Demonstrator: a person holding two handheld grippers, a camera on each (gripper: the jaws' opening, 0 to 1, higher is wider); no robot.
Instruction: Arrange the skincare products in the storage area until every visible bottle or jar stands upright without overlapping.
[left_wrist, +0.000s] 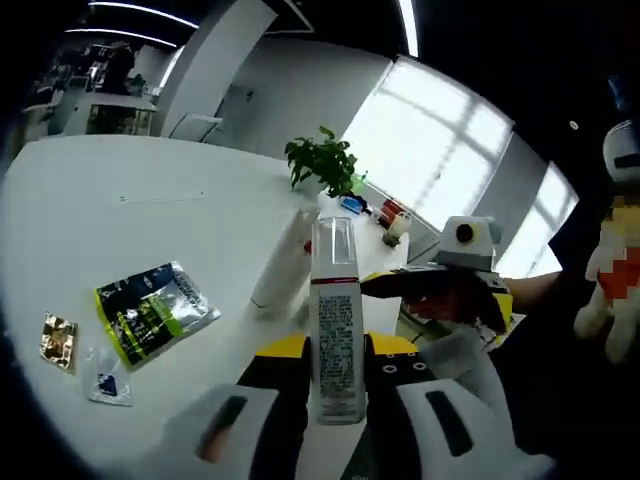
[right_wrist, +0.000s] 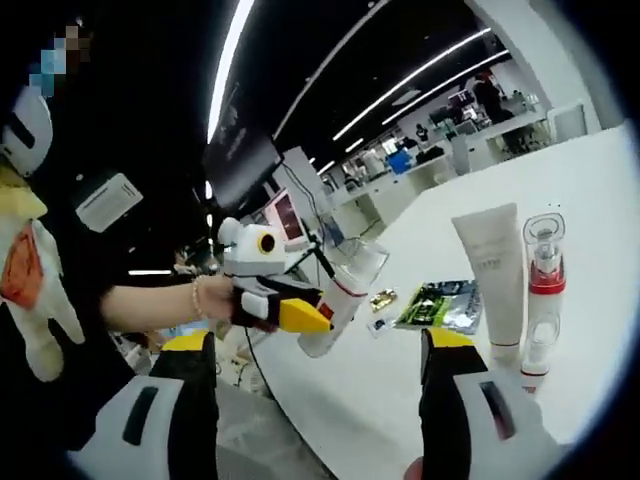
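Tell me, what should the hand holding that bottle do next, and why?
Probably lower the bottle and stand it on the white table beside the tube and the red-banded bottle. The left gripper grips it in the air, while those two already stand upright there.

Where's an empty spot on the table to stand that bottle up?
The widest bare stretch of table lies between the green packet and the plant. It is crowded near the white tube, next to the bottle in the left gripper, and at the far corner beyond the plant.
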